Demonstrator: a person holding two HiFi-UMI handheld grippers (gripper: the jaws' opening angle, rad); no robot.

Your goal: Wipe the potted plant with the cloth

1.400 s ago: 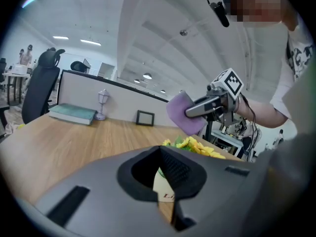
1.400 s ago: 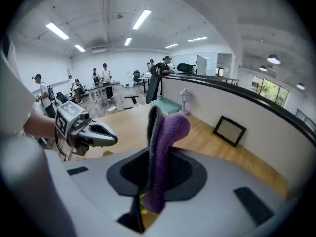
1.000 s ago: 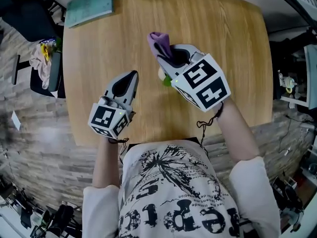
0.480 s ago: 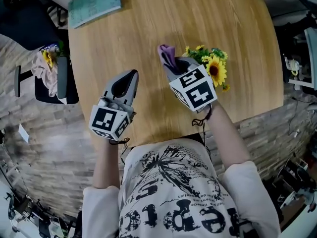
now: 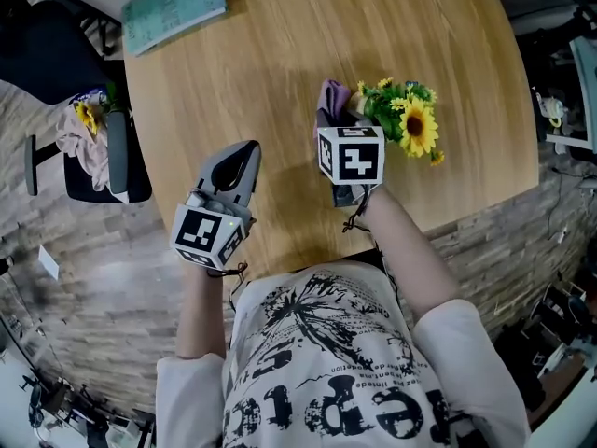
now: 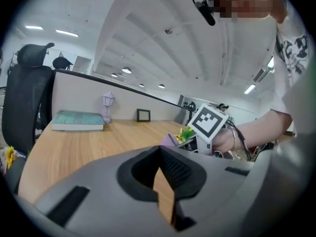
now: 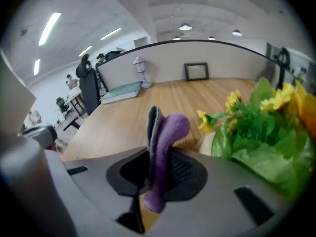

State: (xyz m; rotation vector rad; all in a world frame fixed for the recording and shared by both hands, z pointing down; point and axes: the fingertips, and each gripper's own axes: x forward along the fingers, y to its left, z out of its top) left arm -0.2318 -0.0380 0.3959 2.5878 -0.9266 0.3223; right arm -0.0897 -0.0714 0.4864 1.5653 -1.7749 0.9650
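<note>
- Jaws, right gripper (image 7: 158, 163): clamped on 1 folded purple cloth (image 7: 167, 127), fleecy, standing upright.
- Jaws, left gripper (image 6: 160, 156): together, empty; ribbed black pads (image 6: 176, 169).
- Potted plant (image 7: 256, 127): yellow blooms, green leaves, just right of the cloth, on wood-grain table (image 5: 280, 54); pale pot mostly hidden by leaves.

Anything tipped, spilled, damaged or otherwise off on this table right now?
Nothing stands out. The potted plant stands on the table with no spill visible around it; the purple cloth sits clamped in the right gripper; the book lies flat at the far corner.
</note>
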